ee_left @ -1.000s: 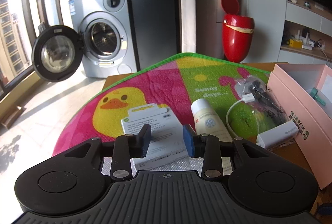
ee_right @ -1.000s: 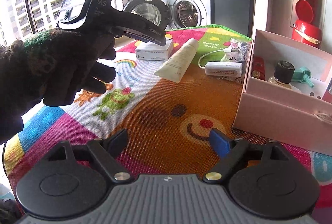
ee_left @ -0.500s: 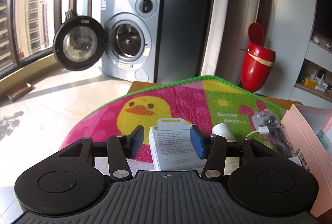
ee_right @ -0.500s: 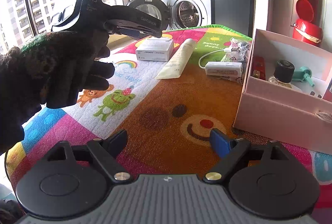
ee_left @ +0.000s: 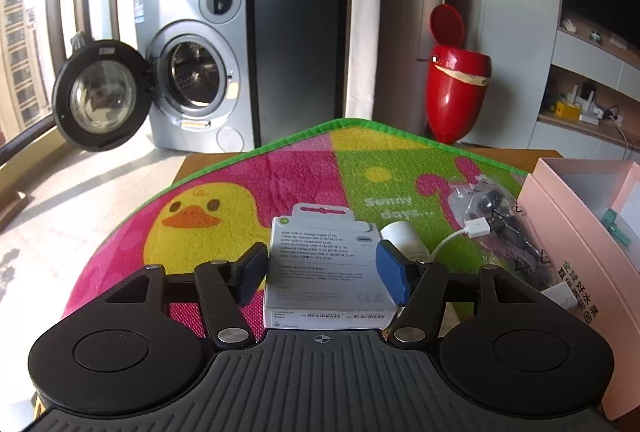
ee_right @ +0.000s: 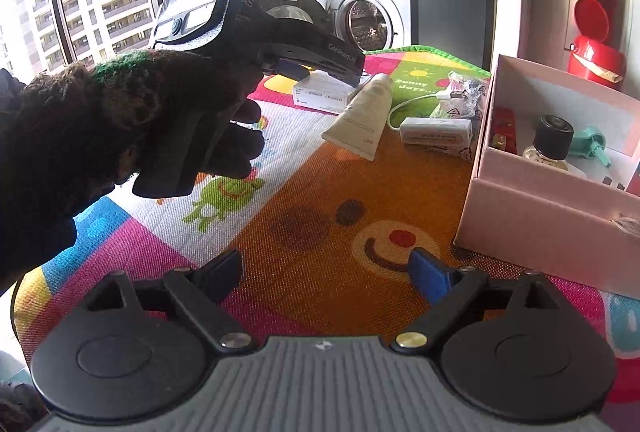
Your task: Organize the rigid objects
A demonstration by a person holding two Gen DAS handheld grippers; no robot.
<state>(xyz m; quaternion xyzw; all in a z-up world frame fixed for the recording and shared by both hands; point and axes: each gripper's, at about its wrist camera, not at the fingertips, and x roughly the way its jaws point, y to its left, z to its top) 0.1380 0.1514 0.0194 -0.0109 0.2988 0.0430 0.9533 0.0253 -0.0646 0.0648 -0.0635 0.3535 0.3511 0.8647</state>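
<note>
A white cable box [ee_left: 326, 272] lies on the colourful mat between the fingers of my left gripper [ee_left: 324, 270]. The jaws are open and stand on either side of the box, close to its sides without a firm grip. The box also shows in the right wrist view [ee_right: 322, 94], partly behind the left gripper [ee_right: 320, 66] held in a dark glove. My right gripper [ee_right: 328, 272] is open and empty over the orange bear face. A cream tube [ee_right: 362, 118], a white charger with cable [ee_right: 434, 130] and a plastic bag [ee_left: 496, 216] lie on the mat.
An open pink box [ee_right: 532, 200] stands at the right and holds a small black-capped bottle [ee_right: 550, 142], a teal part [ee_right: 592, 144] and a red item [ee_right: 504, 126]. A washing machine [ee_left: 196, 72] with its door open and a red bin [ee_left: 454, 84] stand beyond the table.
My left gripper has come down and forward over the white box, and its jaws have widened so the box sits between the fingers. The right gripper has stayed put.
</note>
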